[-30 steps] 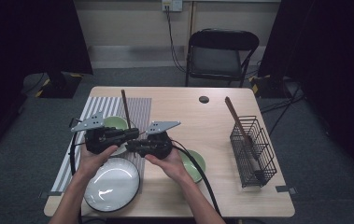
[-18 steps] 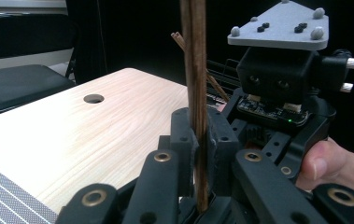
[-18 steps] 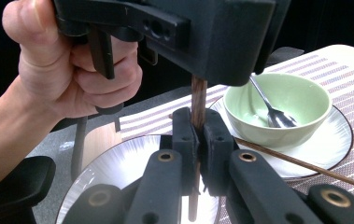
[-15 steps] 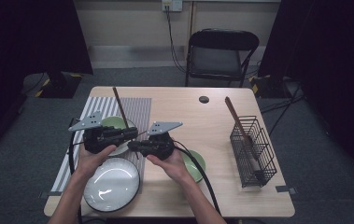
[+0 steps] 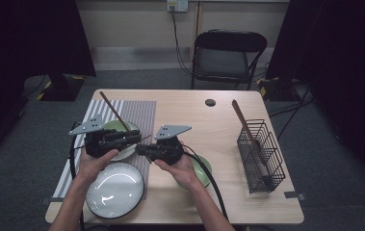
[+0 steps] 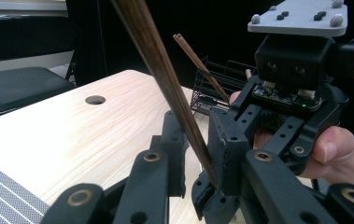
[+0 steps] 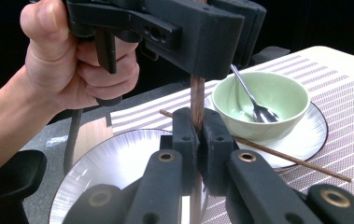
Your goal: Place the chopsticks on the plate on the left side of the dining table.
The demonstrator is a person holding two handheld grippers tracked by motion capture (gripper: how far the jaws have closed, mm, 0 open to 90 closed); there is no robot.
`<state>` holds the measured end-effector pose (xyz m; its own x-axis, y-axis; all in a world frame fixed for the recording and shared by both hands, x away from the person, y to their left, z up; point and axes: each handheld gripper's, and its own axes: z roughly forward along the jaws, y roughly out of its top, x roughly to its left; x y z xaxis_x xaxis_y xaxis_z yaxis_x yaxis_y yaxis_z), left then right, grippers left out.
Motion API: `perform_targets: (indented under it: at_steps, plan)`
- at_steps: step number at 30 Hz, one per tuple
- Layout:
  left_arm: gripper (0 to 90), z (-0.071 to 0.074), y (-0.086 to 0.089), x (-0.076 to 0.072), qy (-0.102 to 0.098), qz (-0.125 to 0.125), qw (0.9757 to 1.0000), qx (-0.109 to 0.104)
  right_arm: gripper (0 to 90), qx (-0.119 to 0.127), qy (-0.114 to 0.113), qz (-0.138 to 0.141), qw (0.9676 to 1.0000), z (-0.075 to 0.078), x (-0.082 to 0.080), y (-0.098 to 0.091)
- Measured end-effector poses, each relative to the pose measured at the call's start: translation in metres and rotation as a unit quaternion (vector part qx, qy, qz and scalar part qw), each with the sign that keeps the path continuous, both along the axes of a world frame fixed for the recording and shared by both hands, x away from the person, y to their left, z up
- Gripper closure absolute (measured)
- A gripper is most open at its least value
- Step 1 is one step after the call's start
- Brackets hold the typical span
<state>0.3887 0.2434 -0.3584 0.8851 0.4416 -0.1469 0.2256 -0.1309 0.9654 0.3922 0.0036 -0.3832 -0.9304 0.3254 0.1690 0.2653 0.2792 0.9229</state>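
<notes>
While gripped: two chopsticks [image 5: 112, 109], two bowls [image 5: 120, 129]

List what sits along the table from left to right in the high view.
Striped mat → large plate → left gripper → right gripper → green bowl under the right wrist → small dark hole in the tabletop → wire basket.
</notes>
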Motion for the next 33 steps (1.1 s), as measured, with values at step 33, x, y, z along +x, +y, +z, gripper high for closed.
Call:
perform_targets:
  at_steps: [33]
  plan:
    - [58.2, 0.001, 0.011, 0.004, 0.002, 0.037, 0.9993, -0.005, 86.3, -0.004, 0.002, 0.0, 1.0, -0.003, -0.004, -0.006]
